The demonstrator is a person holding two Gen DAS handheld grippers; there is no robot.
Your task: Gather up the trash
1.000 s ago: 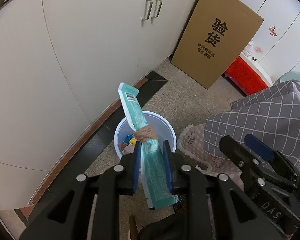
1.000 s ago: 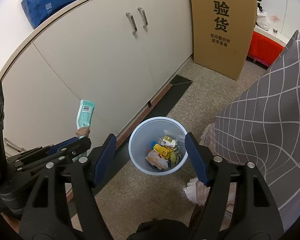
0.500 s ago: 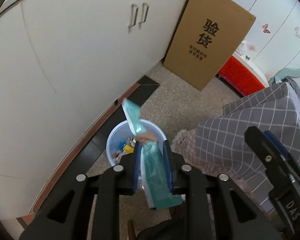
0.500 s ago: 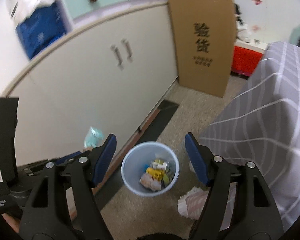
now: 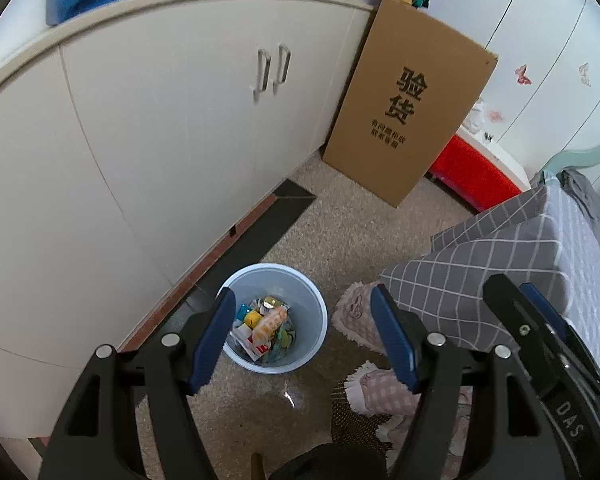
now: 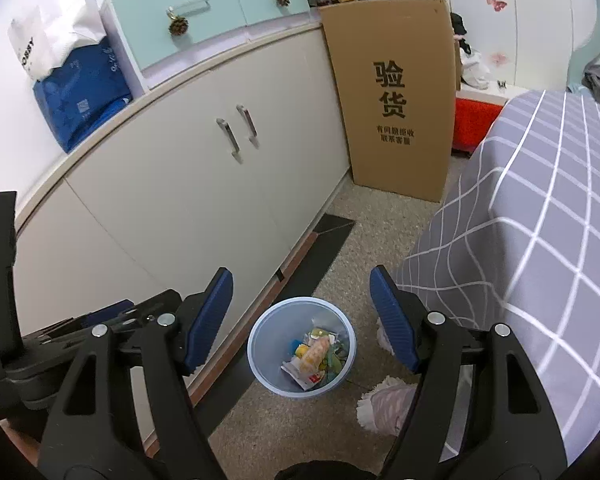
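Note:
A pale blue waste bin [image 5: 314, 322] [image 6: 260, 354] stands on the speckled floor by the cabinet base, with mixed wrappers [image 5: 266, 326] [image 6: 316, 358] inside. My left gripper [image 5: 302, 334] hangs above the bin, its jaws opening, nothing between the blue pads. My right gripper [image 6: 302, 320] is also above the bin, open and empty. The left gripper's body shows at the left edge of the right wrist view, and the right gripper's body at the right edge of the left wrist view. The teal packet is out of sight as a separate item.
Cream cabinets [image 5: 160, 128] run along the left. A tall cardboard box [image 6: 396, 96] leans at the far end, by a red bin [image 5: 472, 176]. A grey checked bedspread [image 6: 540, 240] fills the right. Pink slippers [image 5: 380, 392] lie beside the bin.
The left gripper let go of the teal packet, which is gone from its jaws, and they spread wide. Both grippers rose, so the bin looks smaller and farther.

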